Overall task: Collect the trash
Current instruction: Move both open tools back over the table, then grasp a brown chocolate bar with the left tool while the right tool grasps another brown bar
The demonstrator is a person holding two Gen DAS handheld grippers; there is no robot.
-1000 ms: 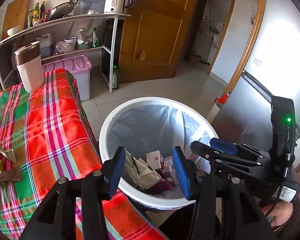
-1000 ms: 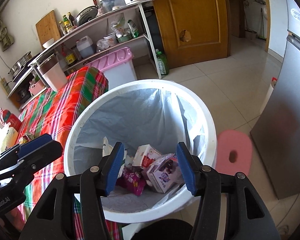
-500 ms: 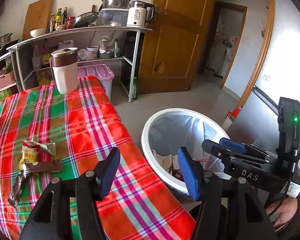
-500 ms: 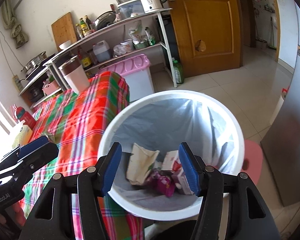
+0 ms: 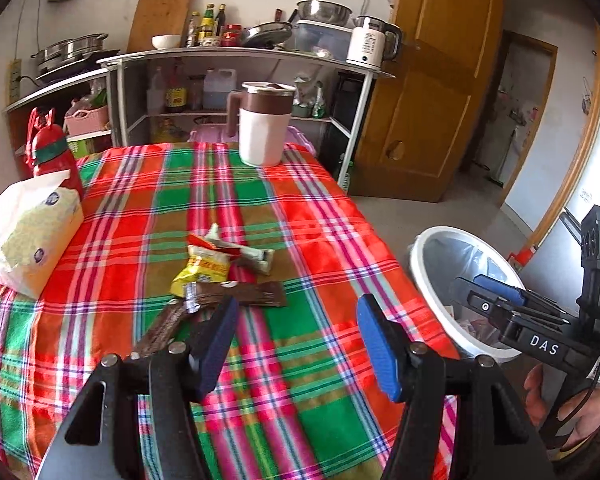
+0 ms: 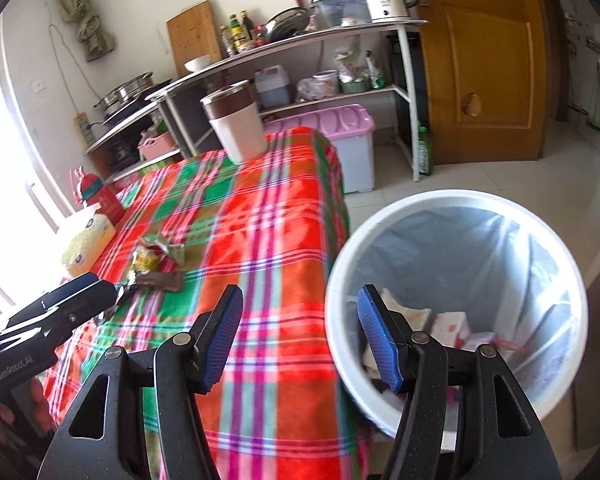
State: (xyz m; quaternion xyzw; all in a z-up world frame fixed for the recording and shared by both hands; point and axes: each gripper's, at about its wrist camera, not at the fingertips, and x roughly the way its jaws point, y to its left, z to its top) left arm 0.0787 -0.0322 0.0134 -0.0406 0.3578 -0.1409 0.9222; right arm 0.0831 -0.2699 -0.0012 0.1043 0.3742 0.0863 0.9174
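Plaid-clothed table (image 5: 324, 208) bearing wrappers (image 5: 220, 268), tissue pack (image 5: 32, 236), jug (image 5: 264, 124), red bottle (image 5: 50, 148)

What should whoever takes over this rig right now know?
Left gripper: jaws open, empty, have just been opening, over the table.
Right gripper: jaws open, empty, between table edge and bin.
Done: some trash already lies in the bin.
Left: yellow wrapper, white wrapper and two brown wrappers in a cluster mid-table. Pick them up and drop them in the bin beside the table.

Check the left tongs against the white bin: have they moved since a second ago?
Yes. The left tongs, empty and just opening, swung from over the white bin to above the plaid tablecloth, near the wrappers.
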